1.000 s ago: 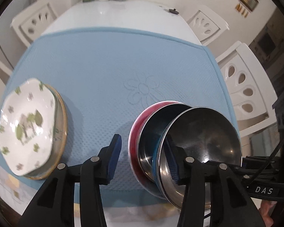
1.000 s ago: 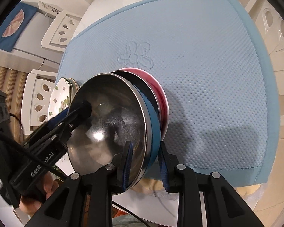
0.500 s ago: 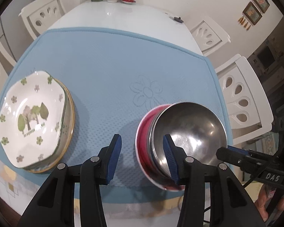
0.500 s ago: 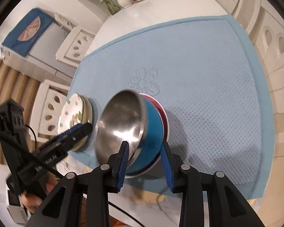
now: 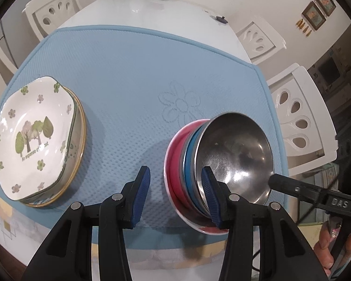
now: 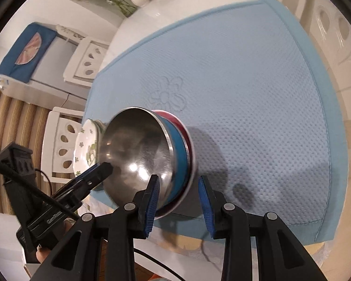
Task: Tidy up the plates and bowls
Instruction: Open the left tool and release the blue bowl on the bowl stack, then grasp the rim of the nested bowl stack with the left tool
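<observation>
Two stacks sit on the blue mat (image 5: 133, 75): nested steel bowls (image 5: 236, 154), and left of them floral plates (image 5: 32, 138) reading "An expanse of", legible only from the left wrist. Both grippers' fingers (image 5: 141, 187) (image 6: 153, 196) are spread, gripping nothing.

Top bowl (image 5: 236, 154): polished steel, glossy w/ reflections. Plates (image 5: 32, 138): glazed ceramic, shiny. Mat (image 5: 133, 70): matt blue cloth, dimpled texture. Gripper pads (image 5: 141, 187): ribbed blue, matt.

**Bowl stack between parted fingers**

The right gripper (image 6: 178, 201) stands open around the near rim of the nested steel bowls (image 6: 138, 154) on the blue mat (image 6: 257, 89). The left gripper (image 6: 91, 178) reaches from the left; floral plates (image 6: 85, 145) lie beyond.
</observation>
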Action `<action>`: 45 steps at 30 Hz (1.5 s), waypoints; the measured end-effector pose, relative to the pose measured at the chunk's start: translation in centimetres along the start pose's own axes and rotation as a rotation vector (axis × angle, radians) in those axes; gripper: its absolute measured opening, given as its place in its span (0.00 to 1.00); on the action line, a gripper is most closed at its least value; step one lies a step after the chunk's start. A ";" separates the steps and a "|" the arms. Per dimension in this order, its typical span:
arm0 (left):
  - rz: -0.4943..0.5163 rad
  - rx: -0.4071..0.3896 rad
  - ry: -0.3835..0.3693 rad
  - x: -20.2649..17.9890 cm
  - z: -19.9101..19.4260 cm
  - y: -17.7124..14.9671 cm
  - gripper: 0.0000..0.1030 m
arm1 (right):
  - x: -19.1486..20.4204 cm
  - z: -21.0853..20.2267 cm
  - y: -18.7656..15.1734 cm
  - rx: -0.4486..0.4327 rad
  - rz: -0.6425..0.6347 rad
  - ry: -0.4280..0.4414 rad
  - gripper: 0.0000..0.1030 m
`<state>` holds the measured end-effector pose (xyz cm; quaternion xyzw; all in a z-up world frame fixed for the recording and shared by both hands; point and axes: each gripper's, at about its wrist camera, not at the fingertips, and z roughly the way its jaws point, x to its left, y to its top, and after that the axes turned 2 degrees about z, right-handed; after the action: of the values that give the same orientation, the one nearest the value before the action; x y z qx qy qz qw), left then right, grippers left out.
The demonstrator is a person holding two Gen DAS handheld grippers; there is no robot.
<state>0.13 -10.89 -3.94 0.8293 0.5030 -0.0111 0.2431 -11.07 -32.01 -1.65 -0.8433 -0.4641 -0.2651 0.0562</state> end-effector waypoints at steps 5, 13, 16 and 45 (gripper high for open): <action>-0.042 0.007 -0.035 0.7 0.3 0.3 0.42 | 0.2 -1.3 0.3 -0.024 -0.041 0.013 0.35; -0.028 -0.009 -0.042 0.2 -0.7 0.2 0.43 | 0.7 -2.8 0.7 -0.089 -0.062 0.035 0.54; -0.045 -0.007 -0.056 0.3 -0.8 0.4 0.66 | 0.8 -3.0 0.9 -0.105 -0.079 0.025 0.54; -0.196 0.108 -0.208 2.6 6.7 0.1 0.59 | -3.6 8.1 1.4 0.102 0.069 0.135 0.54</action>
<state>2.96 -11.55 -10.49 0.7823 0.5525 -0.1477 0.2468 -8.27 -32.74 -10.17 -0.8350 -0.4429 -0.2951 0.1396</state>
